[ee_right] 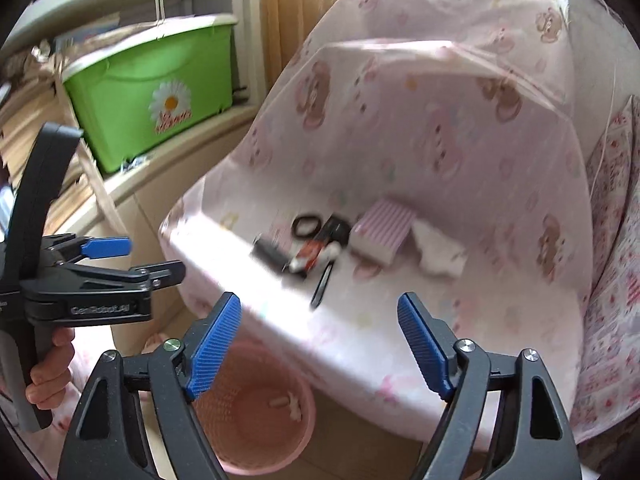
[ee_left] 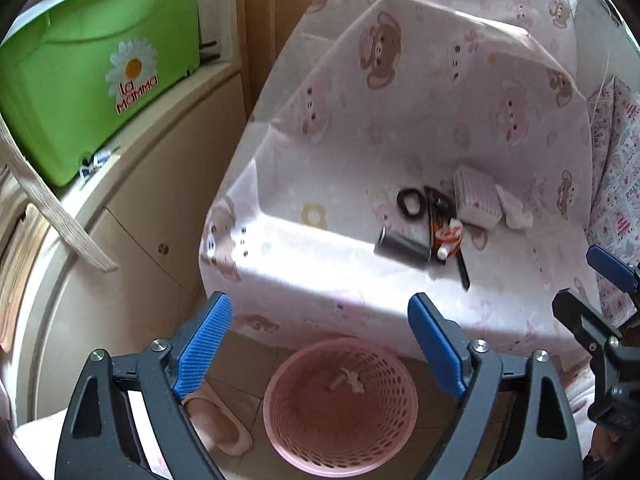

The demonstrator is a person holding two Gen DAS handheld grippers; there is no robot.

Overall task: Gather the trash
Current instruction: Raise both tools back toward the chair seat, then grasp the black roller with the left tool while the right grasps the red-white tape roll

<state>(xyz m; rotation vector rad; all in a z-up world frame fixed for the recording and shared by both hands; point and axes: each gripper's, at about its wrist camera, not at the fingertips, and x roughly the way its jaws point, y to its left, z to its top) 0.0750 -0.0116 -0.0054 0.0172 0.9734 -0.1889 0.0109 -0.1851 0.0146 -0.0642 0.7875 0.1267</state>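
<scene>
Both sets of tongs are hanging above a pink mesh wastebasket on the floor, at the edge of a bed draped in a bear-print sheet. The left tongs are standing wide apart with nothing between the blue pads, and the basket is sitting directly below and between them. The right tongs are likewise spread and gripping nothing, the basket lying just below their left pad.

A small scrap of pale trash is resting on the basket's bottom. Beyond the tongs, on the sheet, a cluster of items is lying close together: a dark cylinder, a black hair ring, a small red-and-white tube, a black stick-like item, a pink striped box and, touching the box on its far right, a crumpled white tissue.

Left of the tongs, a green storage bin with a daisy print is sitting on a cream shelf. In the right wrist view a hand is holding the left tongs' grip.
</scene>
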